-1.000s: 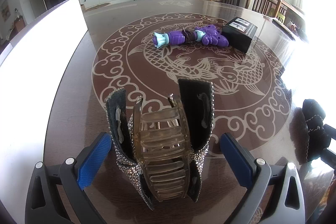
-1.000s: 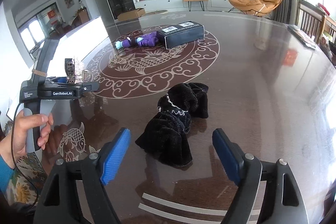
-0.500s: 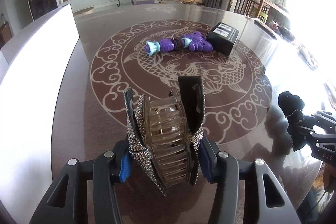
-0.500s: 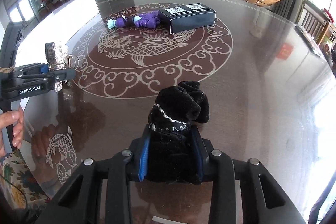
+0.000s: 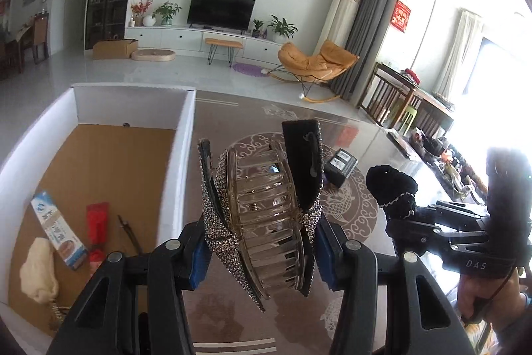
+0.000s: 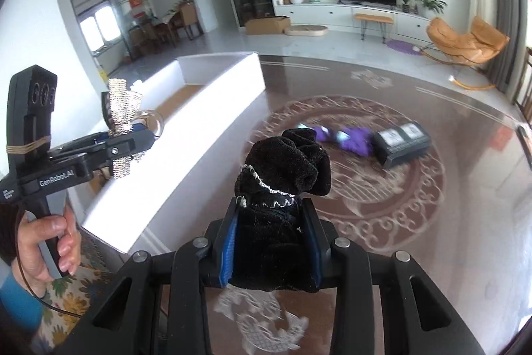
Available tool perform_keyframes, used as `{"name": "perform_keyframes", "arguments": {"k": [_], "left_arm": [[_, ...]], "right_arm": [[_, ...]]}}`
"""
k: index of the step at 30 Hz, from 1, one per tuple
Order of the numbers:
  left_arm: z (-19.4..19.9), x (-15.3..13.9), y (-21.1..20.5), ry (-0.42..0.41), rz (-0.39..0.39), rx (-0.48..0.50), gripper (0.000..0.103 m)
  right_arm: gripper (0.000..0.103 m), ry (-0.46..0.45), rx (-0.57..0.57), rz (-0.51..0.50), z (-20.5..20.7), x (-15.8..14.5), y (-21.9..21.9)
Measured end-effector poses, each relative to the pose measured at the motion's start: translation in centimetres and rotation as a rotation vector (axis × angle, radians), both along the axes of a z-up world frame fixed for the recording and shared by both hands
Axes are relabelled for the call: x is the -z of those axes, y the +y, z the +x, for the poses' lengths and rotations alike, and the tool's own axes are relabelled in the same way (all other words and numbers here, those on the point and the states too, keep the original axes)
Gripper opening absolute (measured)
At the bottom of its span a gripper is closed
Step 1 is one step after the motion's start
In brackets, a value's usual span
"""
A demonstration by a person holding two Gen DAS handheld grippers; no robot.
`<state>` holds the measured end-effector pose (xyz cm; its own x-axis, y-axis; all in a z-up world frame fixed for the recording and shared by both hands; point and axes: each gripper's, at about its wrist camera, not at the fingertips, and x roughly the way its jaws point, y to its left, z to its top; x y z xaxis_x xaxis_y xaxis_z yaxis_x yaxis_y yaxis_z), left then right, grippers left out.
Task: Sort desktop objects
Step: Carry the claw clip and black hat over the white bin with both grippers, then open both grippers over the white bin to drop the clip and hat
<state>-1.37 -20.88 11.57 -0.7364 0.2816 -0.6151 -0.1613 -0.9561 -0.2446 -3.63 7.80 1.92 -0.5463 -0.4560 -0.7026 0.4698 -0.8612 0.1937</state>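
Note:
My left gripper (image 5: 262, 250) is shut on a large rhinestone hair claw clip (image 5: 262, 208), held in the air above the table, just right of the white box (image 5: 186, 135). The same clip (image 6: 121, 122) and left gripper (image 6: 146, 138) show at the left of the right wrist view. My right gripper (image 6: 271, 247) is shut on a black velvet scrunchie (image 6: 286, 168), also lifted off the table; it shows as the scrunchie (image 5: 392, 185) at the right of the left wrist view. A purple toy (image 6: 349, 138) and a black box (image 6: 402, 143) lie on the table's round pattern.
The white box has a brown floor holding a blue-white packet (image 5: 56, 228), a red item (image 5: 96, 222) and a cream lump (image 5: 38, 271). Its long white wall (image 6: 199, 155) runs along the table's left. A hand (image 6: 43, 242) grips the left handle. Chairs stand beyond the table's right edge.
Both grippers closed on their things, the left on the clip and the right on the scrunchie. Both then rose off the table and swung toward the white box.

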Motion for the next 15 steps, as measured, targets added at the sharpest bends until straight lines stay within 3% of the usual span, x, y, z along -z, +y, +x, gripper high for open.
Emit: {"name": "perform_keyframes", "arguments": {"k": [4, 8, 12, 14, 15], "left_arm": [[0.1, -0.7, -7.7, -0.033, -0.075, -0.147, 0.052], [0.4, 1.2, -14.7, -0.124, -0.070, -0.267, 0.052], [0.3, 5.3, -18.9, -0.270, -0.057, -0.360, 0.053], [-0.3, 7.5, -20.1, -0.375, -0.037, -0.395, 0.064], [-0.4, 8.3, -20.5, -0.404, -0.030, -0.416, 0.079]], "right_arm": [[0.035, 0.013, -0.168, -0.098, -0.3, -2.8, -9.3], [0.035, 0.048, -0.320, -0.069, 0.0, -3.7, -18.7], [0.037, -0.088, -0.433, -0.082, -1.1, -0.8, -24.7], [0.040, -0.190, -0.454, -0.094, -1.8, 1.5, -26.3], [0.051, -0.235, -0.452, -0.092, -2.1, 2.5, -26.9]]}}
